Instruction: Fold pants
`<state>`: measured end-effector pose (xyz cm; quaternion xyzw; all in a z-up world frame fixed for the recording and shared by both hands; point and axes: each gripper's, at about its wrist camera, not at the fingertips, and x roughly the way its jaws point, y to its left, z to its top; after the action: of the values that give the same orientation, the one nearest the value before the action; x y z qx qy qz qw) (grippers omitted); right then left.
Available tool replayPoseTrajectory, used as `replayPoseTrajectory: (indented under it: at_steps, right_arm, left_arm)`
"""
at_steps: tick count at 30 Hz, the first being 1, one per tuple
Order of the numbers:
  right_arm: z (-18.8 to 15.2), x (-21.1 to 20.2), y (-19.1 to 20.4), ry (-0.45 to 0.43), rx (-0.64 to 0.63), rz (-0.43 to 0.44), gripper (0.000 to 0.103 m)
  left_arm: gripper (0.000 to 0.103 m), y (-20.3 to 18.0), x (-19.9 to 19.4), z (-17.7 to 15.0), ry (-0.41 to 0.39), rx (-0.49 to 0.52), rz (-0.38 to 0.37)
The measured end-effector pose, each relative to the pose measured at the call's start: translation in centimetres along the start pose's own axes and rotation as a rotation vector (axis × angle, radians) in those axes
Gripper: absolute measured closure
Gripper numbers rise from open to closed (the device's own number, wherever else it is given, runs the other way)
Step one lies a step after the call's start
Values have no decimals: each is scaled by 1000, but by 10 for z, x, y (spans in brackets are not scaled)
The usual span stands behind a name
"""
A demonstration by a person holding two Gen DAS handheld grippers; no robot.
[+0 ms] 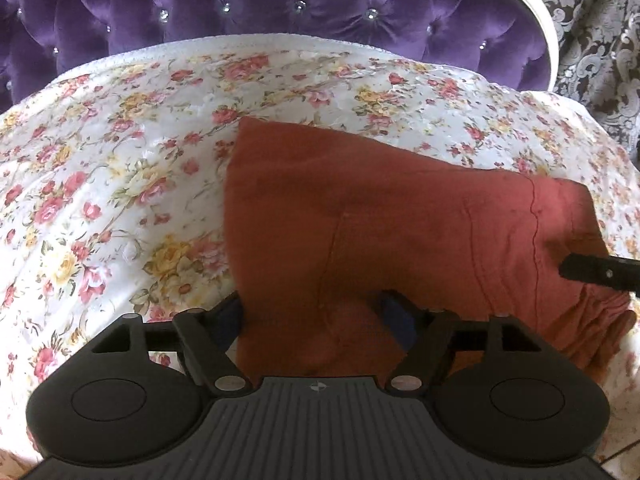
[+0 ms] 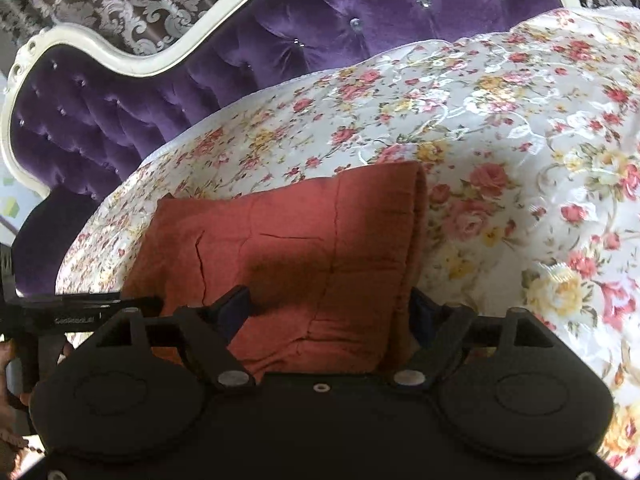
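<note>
- Both pairs of jaws stand wide apart, with nothing pinched: the left gripper (image 1: 320, 316) and the right gripper (image 2: 332, 312) each straddle the near part of the pants (image 1: 392, 232), cloth lying between the fingers but the pads not pressing on it
- Largest in view, a bed cover (image 1: 120, 168), white with pink and yellow roses, spreads under everything; the pants lie flat on it
- Behind the cover rises a purple tufted headboard (image 1: 248, 4) studded with shiny buttons and edged by a cream frame (image 2: 132, 54); a grey patterned curtain (image 1: 600, 32) hangs beyond it
- The pants (image 2: 304, 236) are rust-red and folded into a thick, roughly oblong bundle, with a rounded fold edge along the side seen at the right of the right wrist view and a gathered, puckered band toward the lower right of the left wrist view
- Several seams and thin creases run across the top layer, and a dark shadow falls on the cloth just ahead of each gripper
- In the left wrist view the bundle's left edge runs beside the left finger, while the right finger sits over the cloth
- One black finger of the right gripper (image 1: 600, 274) reaches in from the right edge over the pants
- Part of a hand (image 2: 8, 396) shows at the left edge of the right wrist view
</note>
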<state>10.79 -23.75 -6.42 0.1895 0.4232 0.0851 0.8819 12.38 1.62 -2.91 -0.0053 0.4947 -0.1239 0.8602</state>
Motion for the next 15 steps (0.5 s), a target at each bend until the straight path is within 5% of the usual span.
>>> replayPoseTrajectory:
  at_steps: [3,8,15]
  right_arm:
    - [-2,0,4,1,-57,-14,27]
    - [-4,-7,7,-18,-65,-53,54]
    - [1,-17,15,-48,-66,-71,67]
  left_arm:
    - [49,2,-4,-2,-21,-35,-13]
    - [78,-6,-12,-2,-49,-30,29]
    - [86,-15,-27,2,-108,-29,74]
